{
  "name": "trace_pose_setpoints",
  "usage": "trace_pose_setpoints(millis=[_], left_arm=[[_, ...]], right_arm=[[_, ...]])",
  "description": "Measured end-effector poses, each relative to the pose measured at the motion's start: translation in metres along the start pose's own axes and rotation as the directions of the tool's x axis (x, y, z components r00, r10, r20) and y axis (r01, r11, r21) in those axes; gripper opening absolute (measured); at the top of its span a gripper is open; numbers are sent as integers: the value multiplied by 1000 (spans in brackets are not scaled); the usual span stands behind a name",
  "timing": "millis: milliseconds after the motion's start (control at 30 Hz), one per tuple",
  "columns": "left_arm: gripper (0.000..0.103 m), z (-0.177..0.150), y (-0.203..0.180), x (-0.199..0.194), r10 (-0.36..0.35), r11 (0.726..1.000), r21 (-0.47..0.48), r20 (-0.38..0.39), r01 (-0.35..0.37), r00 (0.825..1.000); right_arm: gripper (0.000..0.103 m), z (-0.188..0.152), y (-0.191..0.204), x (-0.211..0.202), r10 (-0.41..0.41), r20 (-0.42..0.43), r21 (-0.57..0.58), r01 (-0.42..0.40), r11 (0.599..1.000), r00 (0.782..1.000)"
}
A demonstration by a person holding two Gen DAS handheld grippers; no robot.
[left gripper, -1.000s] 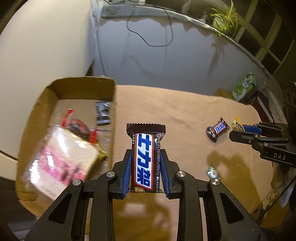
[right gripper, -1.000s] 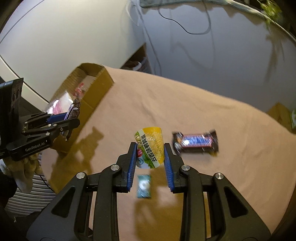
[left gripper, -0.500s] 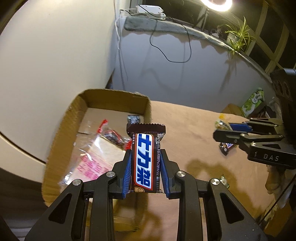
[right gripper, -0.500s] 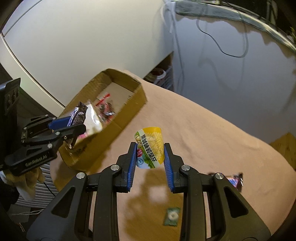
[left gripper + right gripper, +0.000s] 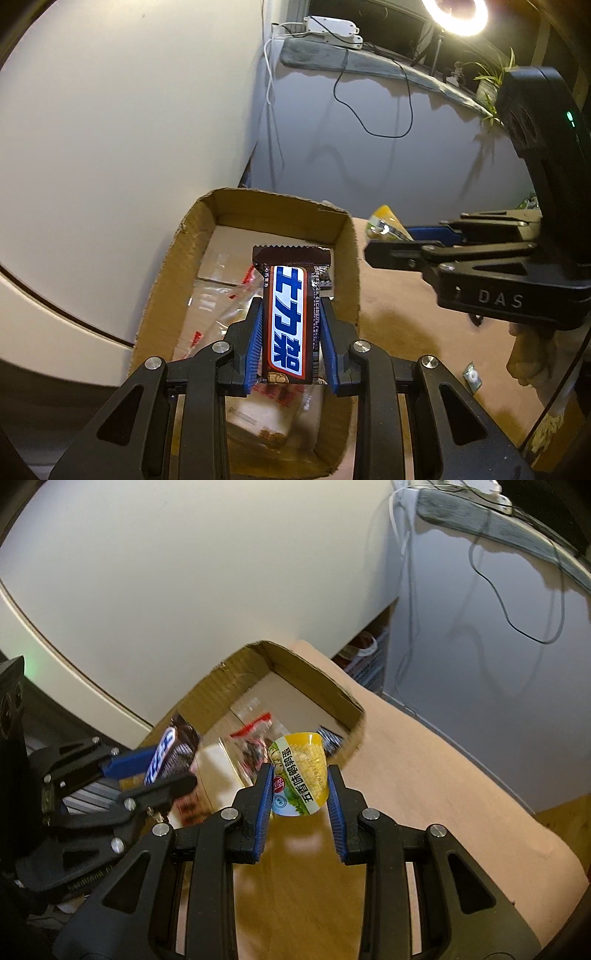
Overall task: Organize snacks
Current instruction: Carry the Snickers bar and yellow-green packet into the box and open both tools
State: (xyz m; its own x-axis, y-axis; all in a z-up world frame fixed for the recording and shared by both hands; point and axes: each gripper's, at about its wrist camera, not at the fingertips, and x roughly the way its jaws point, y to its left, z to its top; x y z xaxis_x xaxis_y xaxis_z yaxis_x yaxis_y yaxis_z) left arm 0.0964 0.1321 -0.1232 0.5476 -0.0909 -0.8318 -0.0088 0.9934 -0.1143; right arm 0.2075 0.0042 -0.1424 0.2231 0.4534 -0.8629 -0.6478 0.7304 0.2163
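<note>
A pale wall [image 5: 129, 129] curves behind the scene, with a grey panel [image 5: 369, 166] beside it and a black cable [image 5: 373, 125] hanging down that panel. Below them spreads a surface under a tan cloth [image 5: 424, 775]. At its edge near the wall sits an open cardboard box [image 5: 354, 266], shallow and brown. Inside the box lie a clear plastic bag with red print [image 5: 221, 295], a pale wrapped block with pink print [image 5: 218, 771] and a small dark wrapped sweet [image 5: 330, 738] in the far corner.

The left tool [image 5: 290, 332] hangs above the box, tilted downward, its blue pads [image 5: 255, 343] pressed on both long sides of a brown chocolate bar with a blue and white label [image 5: 290, 314]. The bar stands upright between the pads, its crimped end uppermost, directly over the box's contents.

The right tool [image 5: 300, 797] is just beside the box's near corner, over the cloth. Its blue pads grip a small yellow and green snack cup [image 5: 299, 775] with printed characters; the cup's rim points toward the box. In the left wrist view that tool reaches in from the right with the cup at its tip.

A small green and white wrapped sweet [image 5: 472, 376] lies alone on the cloth, well apart from the box
</note>
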Motion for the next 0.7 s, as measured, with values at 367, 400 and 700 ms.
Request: trace_pose_setpoints(millis=[367,400,700], left_arm=[[27,3,14,12,9,999,-35,-21,-10,1000],[27,4,14,13,10,999,-35,-22,-11,1000],[27,5,17,16,13,999,-42,-27,-14,1000]], right_arm=[[29,21,6,38,36,-43,-13,-37,999,998],[29,21,7,40,38,-46,-13,-39,999,998],[32,22,10,52,45,-65,-22,-47,999,997]])
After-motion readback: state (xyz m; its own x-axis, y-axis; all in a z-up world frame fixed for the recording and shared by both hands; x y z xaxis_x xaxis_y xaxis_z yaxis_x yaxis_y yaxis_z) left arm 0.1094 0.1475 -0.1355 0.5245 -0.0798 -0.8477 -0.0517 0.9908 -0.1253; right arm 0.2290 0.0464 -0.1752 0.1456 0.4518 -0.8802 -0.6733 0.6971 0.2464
